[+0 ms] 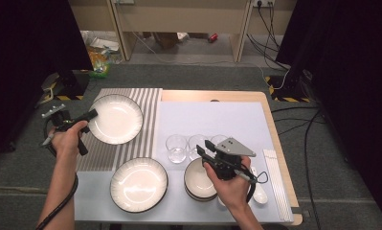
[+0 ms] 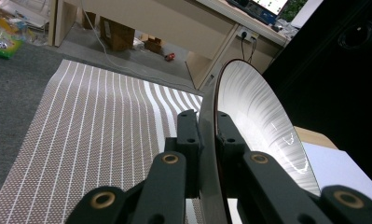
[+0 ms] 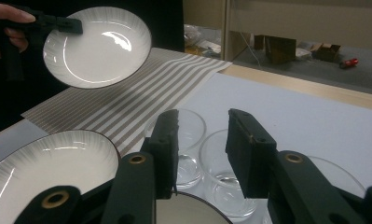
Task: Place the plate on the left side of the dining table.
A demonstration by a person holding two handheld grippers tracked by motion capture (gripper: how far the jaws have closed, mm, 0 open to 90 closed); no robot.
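A white plate with a dark rim point(image 1: 116, 119) hangs tilted over the striped placemat point(image 1: 148, 103). My left gripper point(image 1: 90, 115) is shut on its left rim. In the left gripper view the rim point(image 2: 211, 154) runs edge-on between the jaws of that gripper point(image 2: 207, 126), with the placemat point(image 2: 95, 130) below. The right gripper view shows the lifted plate point(image 3: 99, 44) clear of the mat. My right gripper point(image 1: 205, 146) stands open over the stacked bowls point(image 1: 199, 179), nothing between its fingers point(image 3: 204, 140), pointing at the glasses point(image 3: 221, 168).
A second plate point(image 1: 139, 184) lies at the table's front on the pale blue mat point(image 1: 227, 120). Three clear glasses point(image 1: 176, 147) stand in a row behind the bowls. A white spoon point(image 1: 259, 191) and long white sticks point(image 1: 277, 182) lie by the right edge.
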